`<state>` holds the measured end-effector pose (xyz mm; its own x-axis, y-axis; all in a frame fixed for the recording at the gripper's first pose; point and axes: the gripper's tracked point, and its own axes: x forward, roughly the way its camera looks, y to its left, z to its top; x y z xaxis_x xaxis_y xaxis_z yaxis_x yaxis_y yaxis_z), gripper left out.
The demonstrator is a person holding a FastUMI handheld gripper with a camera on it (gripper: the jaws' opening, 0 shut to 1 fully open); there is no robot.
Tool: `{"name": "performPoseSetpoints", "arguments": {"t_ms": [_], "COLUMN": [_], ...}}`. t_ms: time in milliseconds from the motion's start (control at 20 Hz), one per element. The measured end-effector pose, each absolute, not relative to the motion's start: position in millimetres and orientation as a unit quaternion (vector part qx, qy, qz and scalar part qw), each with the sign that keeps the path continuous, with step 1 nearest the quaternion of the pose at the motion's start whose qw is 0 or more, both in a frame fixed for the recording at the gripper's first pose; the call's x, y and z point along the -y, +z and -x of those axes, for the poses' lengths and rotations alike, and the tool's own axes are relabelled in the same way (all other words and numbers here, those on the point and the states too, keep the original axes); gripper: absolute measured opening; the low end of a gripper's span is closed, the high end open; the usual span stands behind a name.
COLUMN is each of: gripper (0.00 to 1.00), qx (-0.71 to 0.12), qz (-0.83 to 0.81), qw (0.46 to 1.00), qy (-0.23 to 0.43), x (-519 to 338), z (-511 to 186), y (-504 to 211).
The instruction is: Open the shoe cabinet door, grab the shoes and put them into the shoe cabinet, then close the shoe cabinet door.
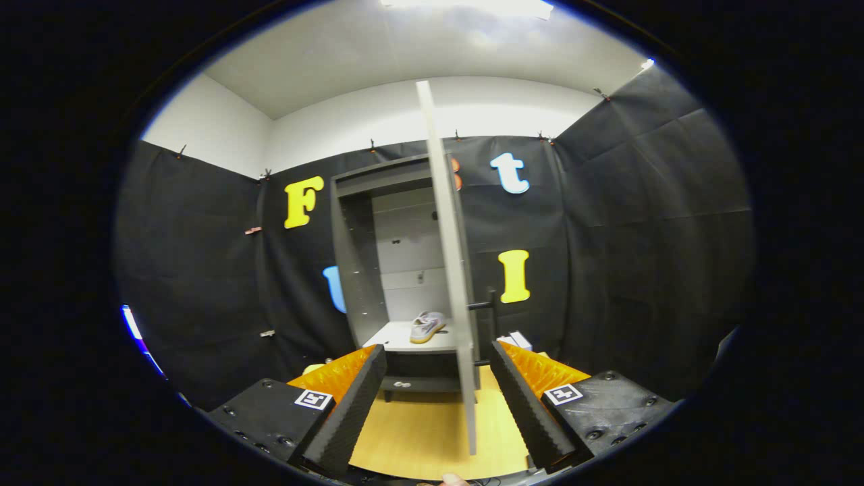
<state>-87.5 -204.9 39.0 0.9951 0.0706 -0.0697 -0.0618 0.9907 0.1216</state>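
Observation:
A grey shoe cabinet (358,263) stands against the booth's back wall. Its door (451,270) is swung wide open and points edge-on toward me, reaching down between my fingers. A dark handle (482,305) sticks out on the door's right side. A light shoe with a yellowish sole (426,327) lies on the cabinet's shelf (398,337), just left of the door. My gripper (439,412) is open with nothing between its fingers, held back from the cabinet over the wooden floor (418,432).
A small white object (516,339) sits on the floor right of the cabinet, beyond my right finger. Black cloth walls close in on the left, back and right. A lower cabinet compartment (418,383) lies under the shelf.

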Motion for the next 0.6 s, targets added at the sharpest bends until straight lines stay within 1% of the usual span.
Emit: {"name": "performPoseSetpoints", "arguments": {"t_ms": [100,300,600], "gripper": [0.98,0.98,0.98], "qx": [-0.034,-0.041,-0.056], "qz": [-0.056,-0.070,-0.082], "qw": [0.998,0.997,0.994], "qy": [0.018,0.016,0.049], "x": [222,251,251], "z": [77,45,-1], "y": [27,11,-12]}}
